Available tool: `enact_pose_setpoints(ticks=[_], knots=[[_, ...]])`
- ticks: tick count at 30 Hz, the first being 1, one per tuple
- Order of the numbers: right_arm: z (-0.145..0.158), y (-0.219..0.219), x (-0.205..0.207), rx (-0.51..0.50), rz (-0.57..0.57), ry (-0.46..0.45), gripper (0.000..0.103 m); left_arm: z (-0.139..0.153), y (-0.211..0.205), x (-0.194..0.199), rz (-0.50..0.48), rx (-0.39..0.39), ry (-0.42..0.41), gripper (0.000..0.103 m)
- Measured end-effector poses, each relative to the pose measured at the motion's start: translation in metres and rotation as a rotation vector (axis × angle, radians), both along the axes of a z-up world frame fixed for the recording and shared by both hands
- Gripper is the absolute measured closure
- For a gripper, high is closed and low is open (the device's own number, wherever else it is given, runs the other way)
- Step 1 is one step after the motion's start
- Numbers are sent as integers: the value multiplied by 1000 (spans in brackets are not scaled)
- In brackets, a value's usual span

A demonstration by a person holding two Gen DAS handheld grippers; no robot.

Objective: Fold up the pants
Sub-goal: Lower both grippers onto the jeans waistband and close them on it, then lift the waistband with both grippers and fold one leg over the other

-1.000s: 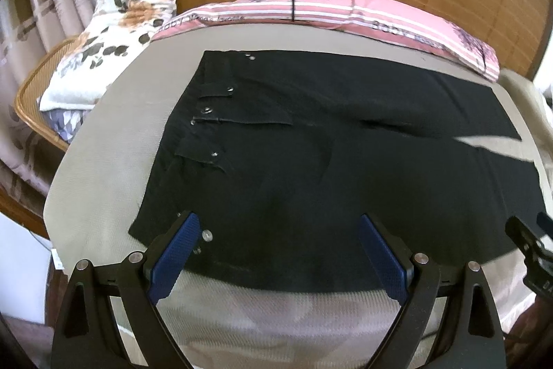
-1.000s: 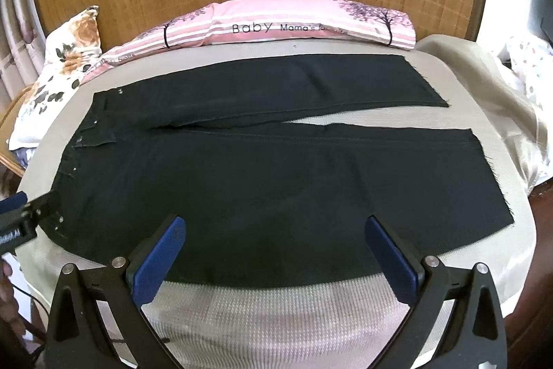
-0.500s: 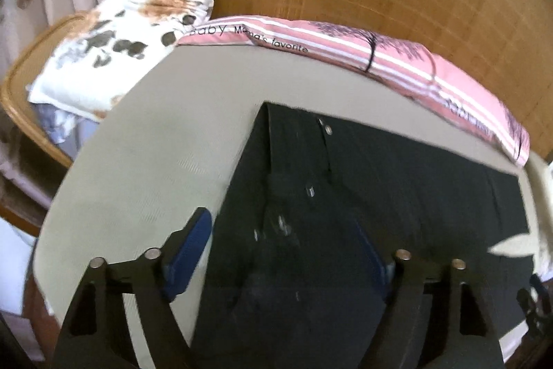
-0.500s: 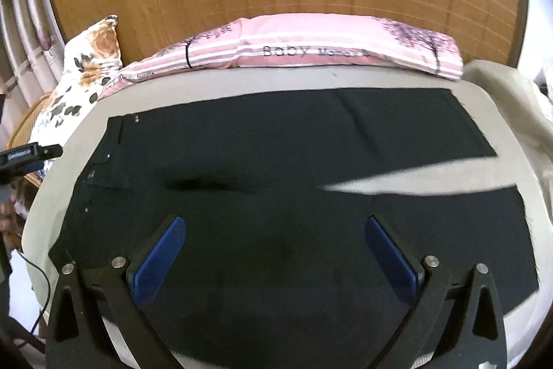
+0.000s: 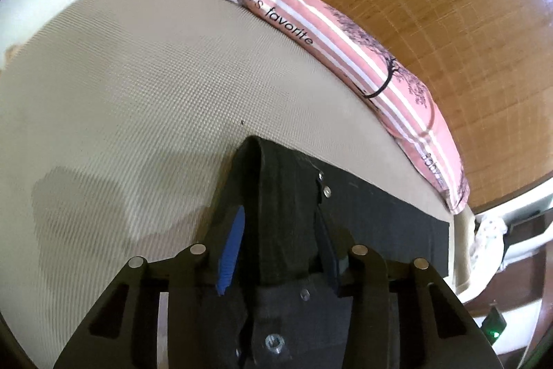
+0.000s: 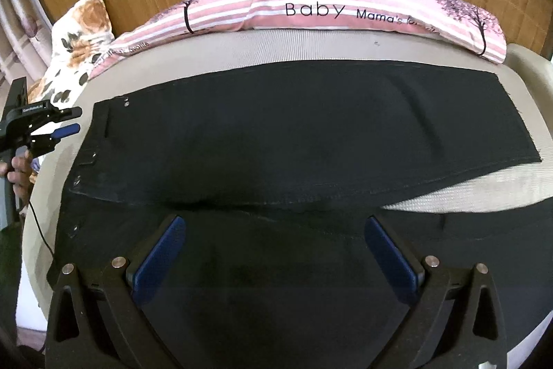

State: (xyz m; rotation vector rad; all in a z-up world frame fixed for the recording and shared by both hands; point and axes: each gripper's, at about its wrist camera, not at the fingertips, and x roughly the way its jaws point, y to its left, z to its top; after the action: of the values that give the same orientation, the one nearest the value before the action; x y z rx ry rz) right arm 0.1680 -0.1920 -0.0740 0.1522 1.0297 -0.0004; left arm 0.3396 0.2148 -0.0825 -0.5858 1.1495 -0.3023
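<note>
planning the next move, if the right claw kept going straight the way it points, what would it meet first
Most likely the black pants. The right claw is open, pointing down over the near leg, with dark cloth filling the gap between its fingers. Nothing else shows in that line, though how far above the cloth it is stays unclear.

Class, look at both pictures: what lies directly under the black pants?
The black pants lie on a beige woven mat, visible around them. What the cloth covers cannot be seen.

Pants spread across the bed

In your right wrist view the pants (image 6: 293, 140) lie flat on the bed (image 6: 311, 47), waistband at frame left, legs running right. The long pillow (image 6: 345, 6) sits behind them; another pillow (image 6: 79, 47) fills the upper left.
</note>
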Motion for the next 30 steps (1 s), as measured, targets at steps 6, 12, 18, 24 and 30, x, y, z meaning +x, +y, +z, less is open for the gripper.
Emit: enact_pose_setpoints(ticks=[6, 12, 18, 24, 30], knots=[[-4, 5, 19, -16, 8, 0, 0, -16, 2, 19, -13, -15, 20, 61], [-8, 13, 37, -31, 45, 0, 0, -26, -4, 29, -46, -70, 40, 77], [-5, 15, 51, -17, 64, -28, 0, -27, -16, 31, -88, -104, 40, 83], [-6, 11, 63, -2, 57, -37, 0, -34, -24, 46, -100, -105, 39, 83], [-8, 4, 80, -18, 100, -50, 0, -35, -31, 58, -75, -98, 17, 83]])
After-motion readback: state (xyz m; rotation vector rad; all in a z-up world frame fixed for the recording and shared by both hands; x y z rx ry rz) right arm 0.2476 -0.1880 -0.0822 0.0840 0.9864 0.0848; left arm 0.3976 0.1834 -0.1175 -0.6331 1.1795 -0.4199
